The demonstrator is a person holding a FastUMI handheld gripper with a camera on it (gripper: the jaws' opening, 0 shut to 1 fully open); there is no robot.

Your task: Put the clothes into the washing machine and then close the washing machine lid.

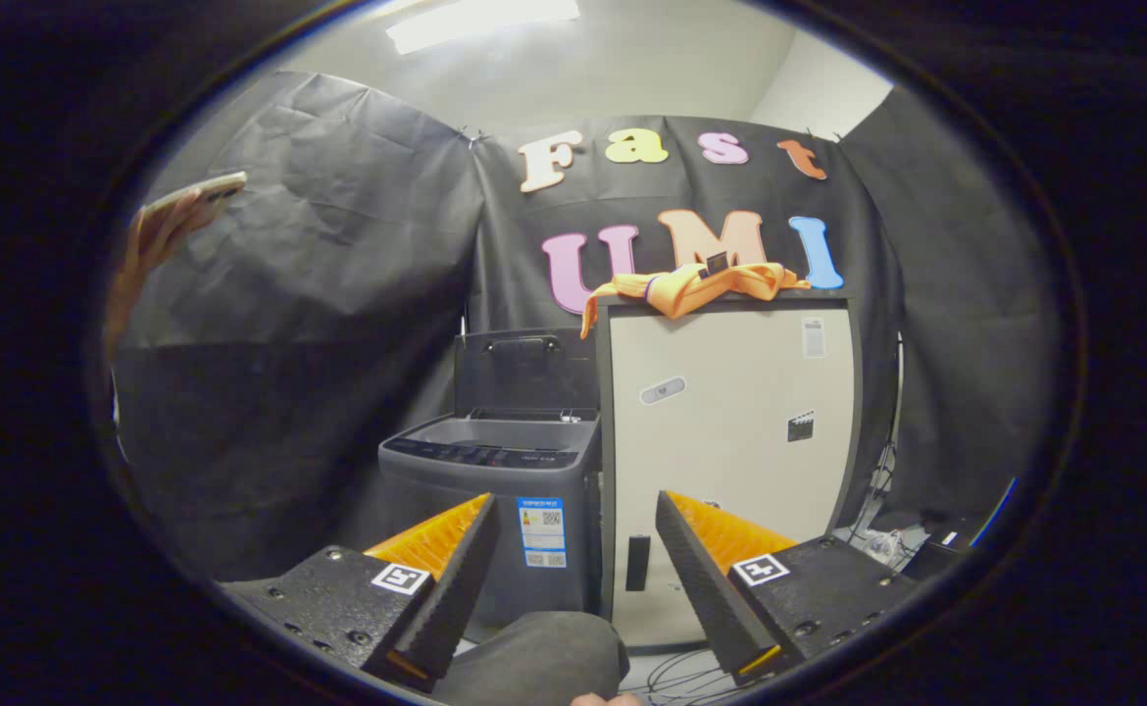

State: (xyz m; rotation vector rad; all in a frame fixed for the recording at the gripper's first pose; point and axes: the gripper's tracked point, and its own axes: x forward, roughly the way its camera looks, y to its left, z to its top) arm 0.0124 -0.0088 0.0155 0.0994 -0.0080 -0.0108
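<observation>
To my left a person's hand (157, 240) holds a phone. The washing machine (495, 490) stands ahead, lid (526, 368) raised. My gripper (573, 549) is spread wide, its 2 fingers holding nothing. The orange clothes (691, 286) lie up and right atop the cabinet (730, 431), stretched sideways; the drum's inside is hidden.

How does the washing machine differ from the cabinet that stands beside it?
The washing machine is dark grey and low; the cabinet is pale with a dark frame and taller. The washing machine's lid stands raised, while the cabinet's door is shut. Orange clothes lie on the cabinet, none on the washing machine. Both stand beyond the open tool.
</observation>
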